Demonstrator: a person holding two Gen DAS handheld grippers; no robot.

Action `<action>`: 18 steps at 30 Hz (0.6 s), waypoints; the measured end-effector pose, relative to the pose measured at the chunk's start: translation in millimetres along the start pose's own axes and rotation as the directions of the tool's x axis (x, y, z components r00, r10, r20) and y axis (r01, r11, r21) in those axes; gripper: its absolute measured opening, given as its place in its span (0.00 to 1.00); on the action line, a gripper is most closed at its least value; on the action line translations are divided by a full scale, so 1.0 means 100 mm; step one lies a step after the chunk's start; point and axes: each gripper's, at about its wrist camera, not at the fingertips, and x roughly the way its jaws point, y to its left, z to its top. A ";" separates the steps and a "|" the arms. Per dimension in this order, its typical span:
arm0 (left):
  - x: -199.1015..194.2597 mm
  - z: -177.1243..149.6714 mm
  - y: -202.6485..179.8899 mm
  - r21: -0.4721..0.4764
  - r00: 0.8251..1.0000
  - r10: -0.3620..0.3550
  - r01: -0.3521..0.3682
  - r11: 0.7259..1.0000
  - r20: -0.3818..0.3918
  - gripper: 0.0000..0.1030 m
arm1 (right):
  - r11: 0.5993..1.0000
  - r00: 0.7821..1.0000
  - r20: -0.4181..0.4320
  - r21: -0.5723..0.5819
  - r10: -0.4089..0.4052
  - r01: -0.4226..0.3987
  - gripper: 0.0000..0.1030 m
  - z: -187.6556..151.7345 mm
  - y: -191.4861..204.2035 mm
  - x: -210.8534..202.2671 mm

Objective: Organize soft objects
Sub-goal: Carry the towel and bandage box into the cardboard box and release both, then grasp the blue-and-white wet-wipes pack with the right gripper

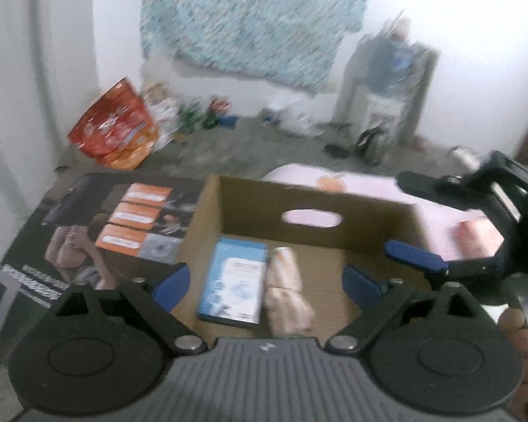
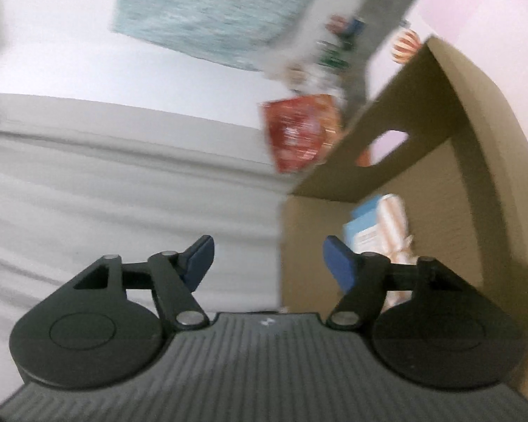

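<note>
Right gripper (image 2: 269, 263) fingers spread apart, holding nothing; cardboard box (image 2: 475, 161) beyond the right finger, blue packet (image 2: 364, 223) and pale bundle (image 2: 392, 225) inside it.

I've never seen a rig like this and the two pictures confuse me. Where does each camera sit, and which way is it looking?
Left wrist: sits on the left gripper, looking down into the open brown cardboard box; its open jaws, the right gripper and some fingers show.
Right wrist: sits on the right gripper, rolled sideways at the box's wall; only its open jaws show.
Shared: the box, the blue-and-white flat packet, the pale peach soft bundle.
</note>
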 end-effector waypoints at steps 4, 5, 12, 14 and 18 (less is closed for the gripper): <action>-0.34 -0.25 -0.21 0.030 0.993 -0.113 0.112 0.993 0.023 0.94 | 0.995 0.996 0.029 -0.047 0.085 -0.084 0.72 -0.30 -0.01 -0.73; -0.42 -0.32 -0.28 0.042 0.990 -0.139 0.138 0.990 0.024 0.94 | 0.994 0.995 0.035 -0.059 0.089 -0.087 0.73 -0.39 -0.04 -0.95; -0.85 -0.92 -0.90 0.114 0.941 -0.338 0.334 0.936 0.015 0.94 | 0.990 0.986 0.166 -0.142 0.012 0.012 0.76 -0.84 -0.35 -2.37; -0.93 -1.08 -1.13 0.170 0.937 -0.348 0.341 0.925 0.013 0.94 | 0.981 0.971 0.236 -0.175 -0.046 0.089 0.79 -0.96 -0.42 -2.81; -1.03 -1.48 -1.67 0.296 0.929 -0.371 0.356 0.886 -0.006 0.94 | 0.922 0.884 0.423 -0.226 -0.198 0.315 0.88 -1.06 -0.46 -3.62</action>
